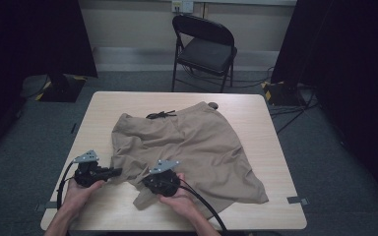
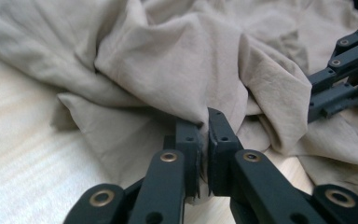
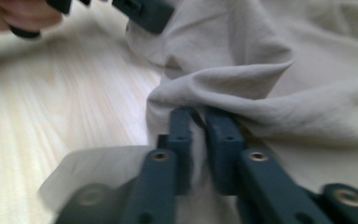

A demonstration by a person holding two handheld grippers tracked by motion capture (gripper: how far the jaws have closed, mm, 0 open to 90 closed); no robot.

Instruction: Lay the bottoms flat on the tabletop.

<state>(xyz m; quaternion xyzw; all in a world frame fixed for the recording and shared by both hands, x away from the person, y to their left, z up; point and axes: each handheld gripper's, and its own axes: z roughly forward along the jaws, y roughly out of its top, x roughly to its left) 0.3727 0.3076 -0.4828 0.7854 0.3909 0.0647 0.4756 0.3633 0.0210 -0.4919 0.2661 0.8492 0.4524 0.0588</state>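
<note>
Though we look for brands or labels, no writing can be read anywhere on the khaki shorts [image 1: 197, 147], which lie rumpled across the middle of the light wooden table [image 1: 266, 128], their black drawstring [image 1: 160, 114] at the far waistband. Our left gripper [image 1: 113, 172] sits at the near left edge of the cloth, and in the left gripper view its jaws are nearly together, pinching a fold of the fabric [image 2: 186, 93]. Our right gripper [image 1: 145, 183] rests just beside it on the near hem, jaws likewise narrow and clamped on a bunched ridge of cloth [image 3: 223, 88]. The two grippers are near each other, with a hump of fabric between them.

Beyond the table a black folding chair [image 1: 204, 49] stands on the grey carpet, well apart from the shorts. Dark curtains hang at both sides, and cables [image 1: 295, 105] trail over the floor at the right.
</note>
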